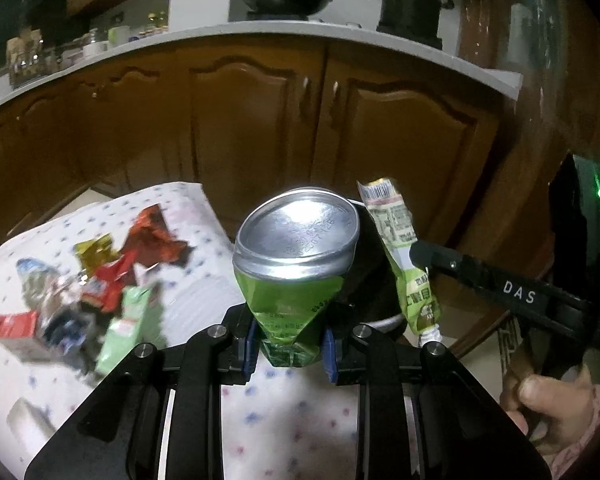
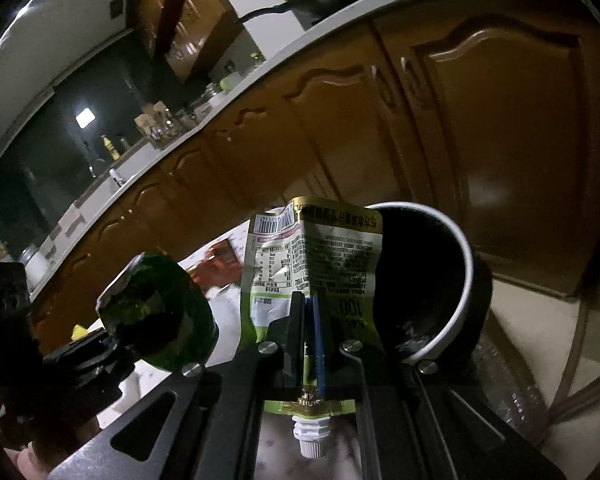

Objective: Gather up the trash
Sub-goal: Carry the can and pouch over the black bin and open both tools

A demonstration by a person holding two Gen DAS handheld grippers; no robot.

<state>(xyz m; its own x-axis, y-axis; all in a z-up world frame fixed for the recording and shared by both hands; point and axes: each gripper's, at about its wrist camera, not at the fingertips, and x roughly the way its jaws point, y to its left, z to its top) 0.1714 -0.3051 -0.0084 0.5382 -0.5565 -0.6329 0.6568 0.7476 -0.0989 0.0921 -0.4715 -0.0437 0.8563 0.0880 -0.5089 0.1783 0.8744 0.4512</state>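
A crushed green can (image 1: 296, 264) is clamped by its crumpled lower end between the blue pads (image 1: 329, 354) of the left gripper (image 1: 290, 354), whose jaws are drawn in narrow around it; the silver base of the can is turned up toward the camera. A green drink pouch (image 2: 304, 264) is pinched flat in the right gripper (image 2: 310, 344), the jaws being pressed almost fully together on it, with the white spout (image 2: 310, 438) hanging below the pads.

A dark bin with a white rim (image 2: 466, 280) is taken as landmark. The pouch is held just in front of its mouth, and the can just beside it to the left. Further left of the bin, loose wrappers (image 1: 100, 276) are left lying on a dotted cloth (image 1: 204, 216).
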